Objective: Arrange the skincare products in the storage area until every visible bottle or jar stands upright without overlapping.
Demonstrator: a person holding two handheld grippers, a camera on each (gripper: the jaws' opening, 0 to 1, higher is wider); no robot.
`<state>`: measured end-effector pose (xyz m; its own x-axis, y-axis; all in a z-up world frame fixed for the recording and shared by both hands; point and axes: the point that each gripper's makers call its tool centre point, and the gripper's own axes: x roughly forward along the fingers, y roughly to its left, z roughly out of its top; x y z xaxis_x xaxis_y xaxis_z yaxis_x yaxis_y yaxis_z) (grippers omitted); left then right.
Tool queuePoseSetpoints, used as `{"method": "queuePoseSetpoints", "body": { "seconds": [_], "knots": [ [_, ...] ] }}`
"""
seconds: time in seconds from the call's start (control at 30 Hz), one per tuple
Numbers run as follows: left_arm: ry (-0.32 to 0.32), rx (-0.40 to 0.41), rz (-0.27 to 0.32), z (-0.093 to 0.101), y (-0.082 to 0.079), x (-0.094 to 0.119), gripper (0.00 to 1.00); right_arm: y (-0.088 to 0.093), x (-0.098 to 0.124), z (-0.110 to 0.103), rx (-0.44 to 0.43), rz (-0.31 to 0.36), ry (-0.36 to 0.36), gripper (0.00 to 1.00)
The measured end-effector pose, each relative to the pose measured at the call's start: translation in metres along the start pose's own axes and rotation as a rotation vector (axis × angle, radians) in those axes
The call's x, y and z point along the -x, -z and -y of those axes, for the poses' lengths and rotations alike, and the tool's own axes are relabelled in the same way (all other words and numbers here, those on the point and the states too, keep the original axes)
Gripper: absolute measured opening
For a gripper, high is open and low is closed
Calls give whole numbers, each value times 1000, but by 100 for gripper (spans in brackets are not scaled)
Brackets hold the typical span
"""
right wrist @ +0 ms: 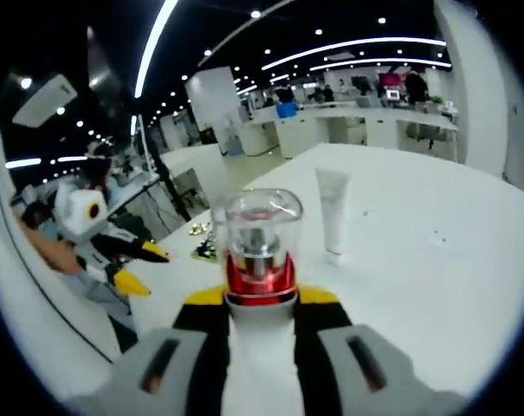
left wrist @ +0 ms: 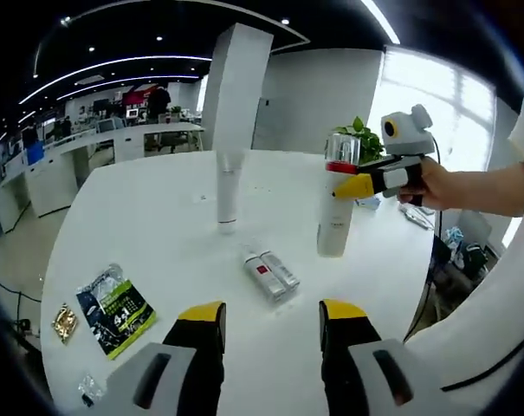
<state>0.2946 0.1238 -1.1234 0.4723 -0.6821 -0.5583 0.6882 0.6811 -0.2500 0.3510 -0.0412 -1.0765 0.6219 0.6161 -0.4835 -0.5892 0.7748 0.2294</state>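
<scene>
Skincare tube point(left wrist: 229, 192) stands upright far left on the table point(left wrist: 140, 234); two small bottles point(left wrist: 272, 275) lie flat between it and the pump bottle point(left wrist: 338, 204), upright in the right gripper point(left wrist: 352, 185). Nearer them, the left gripper point(left wrist: 270, 314) gapes empty, their long axes running away rightward.

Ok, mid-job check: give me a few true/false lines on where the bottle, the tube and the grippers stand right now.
1. The right gripper is shut on the clear-capped bottle. True.
2. The white tube lies flat on the table. False: it stands upright.
3. The left gripper holds the tube. False: its jaws are open, holding nothing.
4. Two small tubes lie flat near the bottle. True.
5. A green sachet lies on the table. True.
</scene>
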Motion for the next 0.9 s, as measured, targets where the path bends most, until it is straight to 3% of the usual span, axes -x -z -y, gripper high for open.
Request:
{"method": "queuePoseSetpoints", "body": {
  "seconds": [0.1, 0.13, 0.3, 0.53, 0.9],
  "knots": [
    [-6, 19, 31, 1, -6, 5, 42, -3, 2, 6, 73, -4, 2, 25],
    [-26, -33, 74, -1, -13, 8, 42, -4, 2, 8, 89, 0, 6, 25],
    [-54, -14, 93, -5, -14, 16, 42, -1, -1, 24, 102, -14, 9, 25],
    [-77, -7, 48, -3, 3, 18, 42, -3, -5, 52, 128, -33, 13, 25],
    [-166, 17, 48, -3, 10, 29, 42, -14, -30, 96, 194, -53, -13, 25]
  ]
}}
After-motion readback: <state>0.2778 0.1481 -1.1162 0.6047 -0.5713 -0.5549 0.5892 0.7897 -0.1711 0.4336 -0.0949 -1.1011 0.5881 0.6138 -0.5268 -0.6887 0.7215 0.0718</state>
